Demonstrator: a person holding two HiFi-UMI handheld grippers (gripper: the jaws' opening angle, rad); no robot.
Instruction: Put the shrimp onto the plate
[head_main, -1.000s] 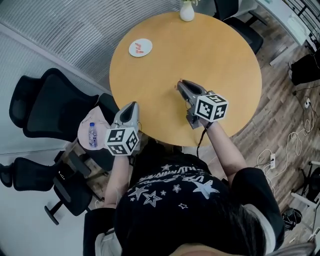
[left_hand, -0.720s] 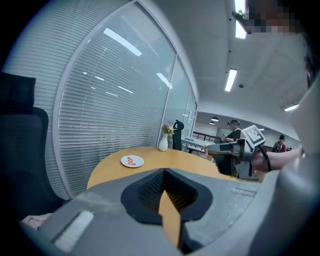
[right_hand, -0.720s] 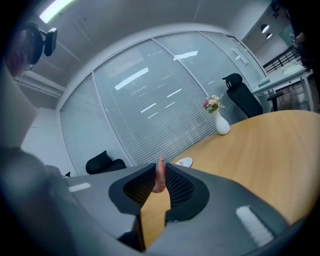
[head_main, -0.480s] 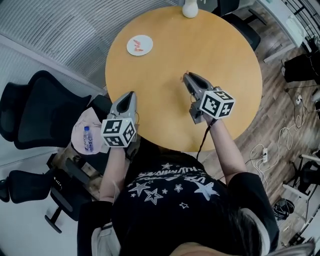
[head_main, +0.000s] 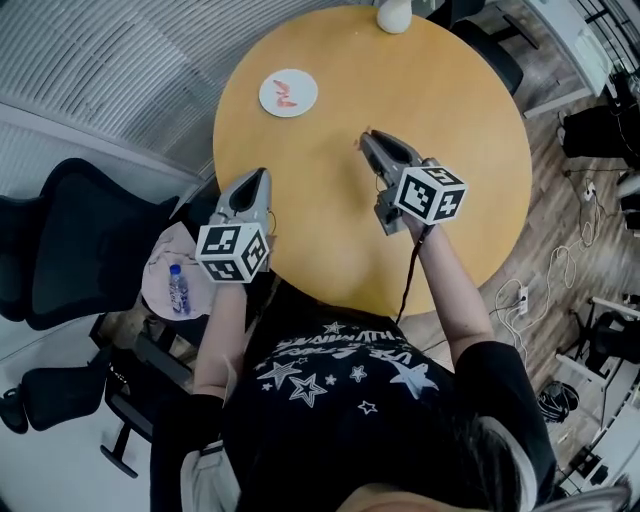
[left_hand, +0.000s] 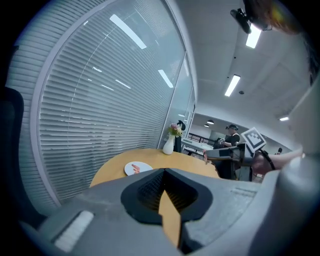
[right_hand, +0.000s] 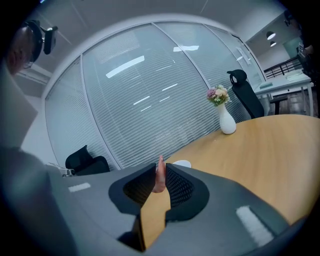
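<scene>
A white plate lies at the far left of the round wooden table, with one pink shrimp on it. My right gripper hovers over the middle of the table, right of and nearer than the plate. It is shut on a second pink shrimp, which stands upright between its pads. The plate shows just beyond the jaw tips in the right gripper view. My left gripper hangs at the table's near-left edge, shut with nothing in it. The plate lies ahead of it.
A white vase with flowers stands at the table's far edge. Black office chairs stand to the left, and beside them is a small round stool with a water bottle. Cables lie on the floor at the right.
The right gripper has shifted slightly left and away, toward the plate, still holding the shrimp. The left gripper has stayed at the table's near-left edge.
</scene>
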